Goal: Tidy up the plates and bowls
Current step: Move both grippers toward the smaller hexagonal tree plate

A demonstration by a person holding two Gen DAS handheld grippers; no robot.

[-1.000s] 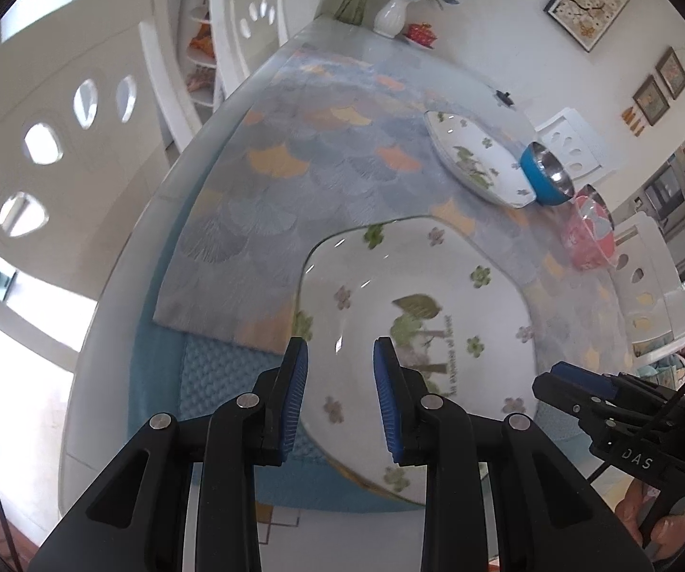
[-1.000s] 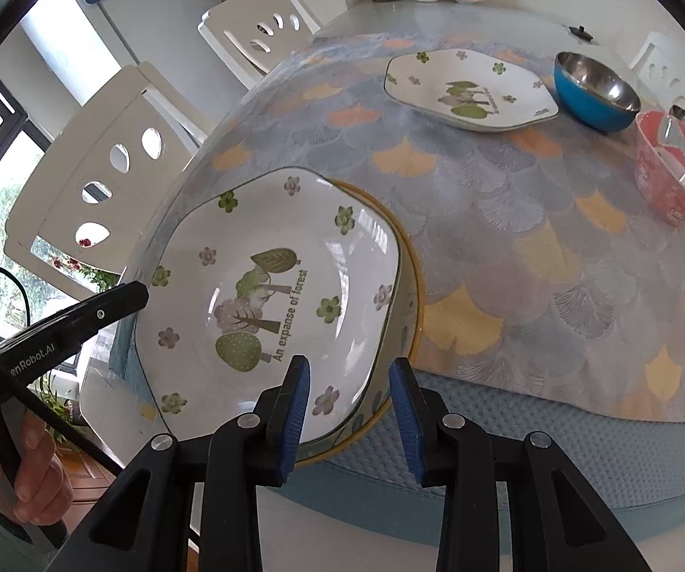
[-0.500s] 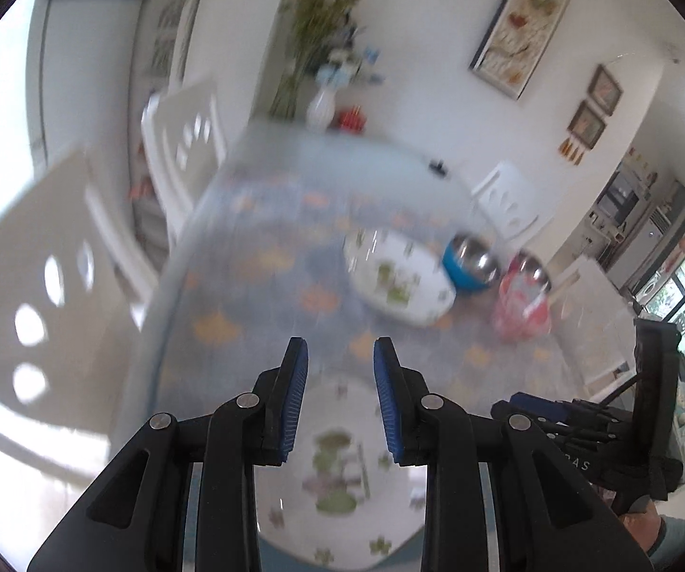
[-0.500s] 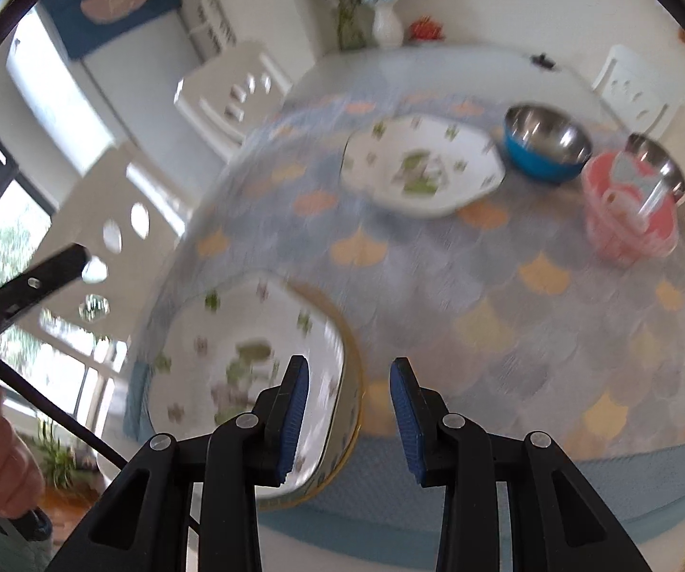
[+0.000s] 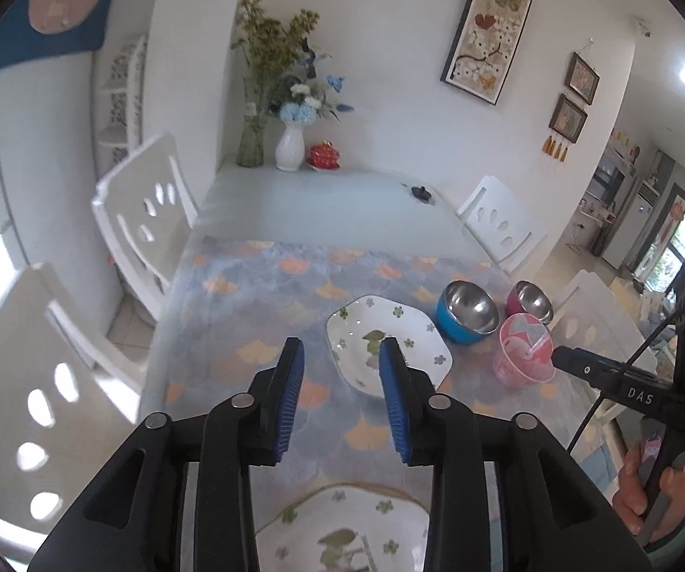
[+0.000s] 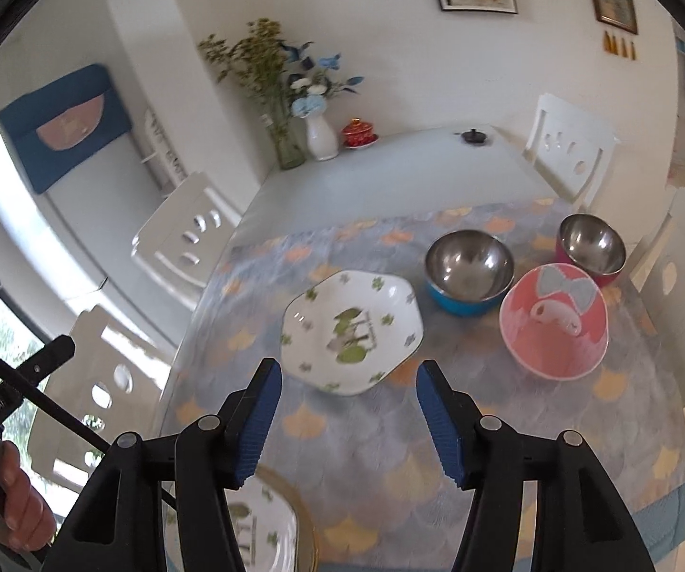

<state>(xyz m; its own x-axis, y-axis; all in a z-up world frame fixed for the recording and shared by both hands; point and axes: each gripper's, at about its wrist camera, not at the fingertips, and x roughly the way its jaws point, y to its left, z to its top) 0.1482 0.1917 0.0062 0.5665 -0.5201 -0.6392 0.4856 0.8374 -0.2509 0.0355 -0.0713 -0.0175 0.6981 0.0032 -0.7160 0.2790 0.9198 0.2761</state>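
On scalloped mat: glossy hexagonal plate [image 6: 352, 331] (floral); both tools [image 5: 341, 398] [image 6: 344, 422] spread, just widening, empty.

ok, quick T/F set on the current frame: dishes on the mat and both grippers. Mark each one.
1. The far floral plate is stacked on the near floral plate. False: they lie apart on the mat.
2. The pink bowl is beside the blue bowl. True.
3. The right gripper grips a plate. False: open, nothing between its jaws.
4. The left gripper is empty. True.
5. The blue bowl holds food. False: it is empty.
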